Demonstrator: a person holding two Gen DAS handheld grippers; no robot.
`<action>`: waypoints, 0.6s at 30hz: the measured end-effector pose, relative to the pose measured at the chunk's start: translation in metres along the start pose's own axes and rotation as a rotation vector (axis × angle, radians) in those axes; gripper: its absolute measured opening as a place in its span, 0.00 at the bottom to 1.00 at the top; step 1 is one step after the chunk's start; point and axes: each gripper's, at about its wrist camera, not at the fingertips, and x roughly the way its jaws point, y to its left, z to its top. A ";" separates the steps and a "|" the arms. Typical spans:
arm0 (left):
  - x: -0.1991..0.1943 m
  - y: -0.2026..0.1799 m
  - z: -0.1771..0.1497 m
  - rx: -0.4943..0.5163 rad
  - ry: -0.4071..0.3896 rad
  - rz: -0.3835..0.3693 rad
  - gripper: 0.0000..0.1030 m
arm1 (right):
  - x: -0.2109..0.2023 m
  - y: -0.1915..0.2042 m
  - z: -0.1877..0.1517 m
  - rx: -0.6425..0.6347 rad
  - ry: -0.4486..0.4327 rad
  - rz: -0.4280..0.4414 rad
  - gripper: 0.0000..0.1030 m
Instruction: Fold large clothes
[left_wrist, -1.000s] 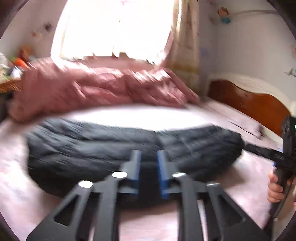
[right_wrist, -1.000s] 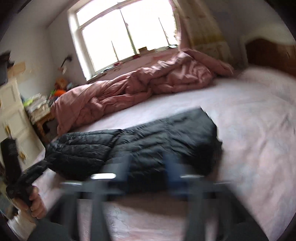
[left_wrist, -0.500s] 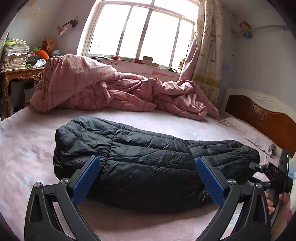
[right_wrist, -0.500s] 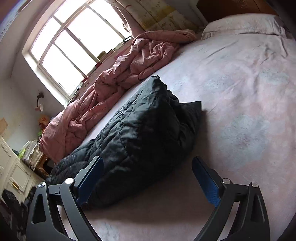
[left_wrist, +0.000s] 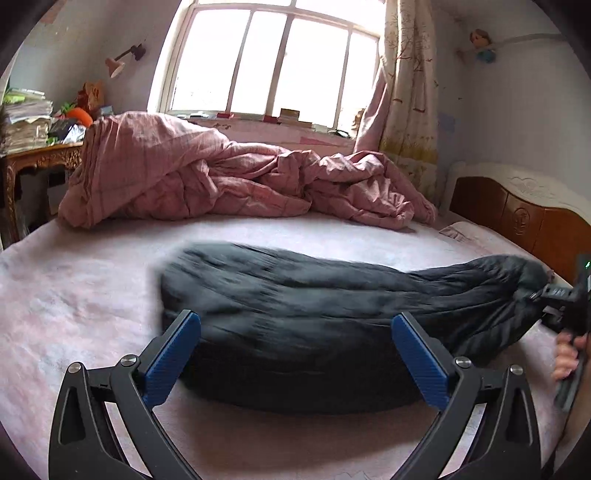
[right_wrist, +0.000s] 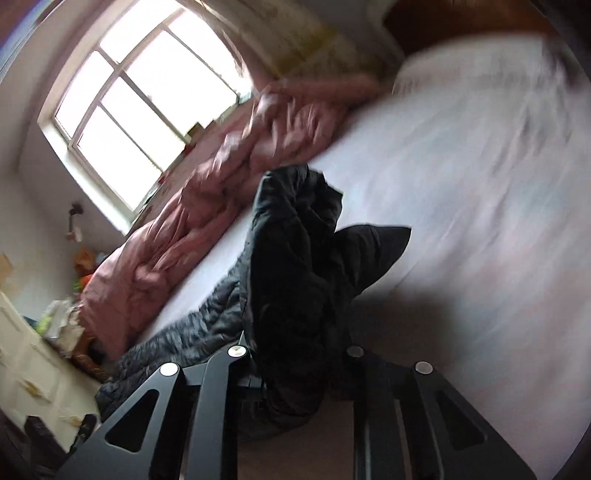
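Left gripper (left_wrist: 295, 356): jaws set wide apart, blue pads (left_wrist: 170, 356) clear of any fabric, hovering just above the near edge of the black puffer jacket (left_wrist: 314, 317). Right gripper (right_wrist: 295, 373): jaws drawn together and clamped on a bunched fold of the same jacket (right_wrist: 295, 280), which stands up from between the fingers; the pads themselves are hidden by cloth. In the left wrist view the right gripper (left_wrist: 565, 299) appears at the far right edge, touching the jacket's right end, with the person's hand (left_wrist: 565, 358) around its handle.

Jacket lies lengthwise across the bed (left_wrist: 74, 288), on the pale pink sheet, blurred in part. Its right end is lifted; the remainder rests flat.

Beyond the jacket, well apart from it, a crumpled pink duvet (left_wrist: 221, 181) is heaped along the far side of the bed beneath the window (left_wrist: 273, 62). Wooden headboard (left_wrist: 524, 221) at right. A desk (left_wrist: 40, 158) at left carries stacked papers
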 end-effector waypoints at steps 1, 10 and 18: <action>-0.002 -0.001 0.000 0.006 -0.003 -0.007 1.00 | -0.014 0.001 0.009 -0.049 -0.030 -0.052 0.20; 0.020 -0.014 -0.009 0.064 0.057 0.016 1.00 | -0.052 0.014 0.031 -0.298 -0.211 -0.375 0.23; 0.052 -0.012 -0.019 -0.034 0.182 -0.090 0.66 | -0.070 0.062 0.029 -0.303 -0.263 -0.258 0.23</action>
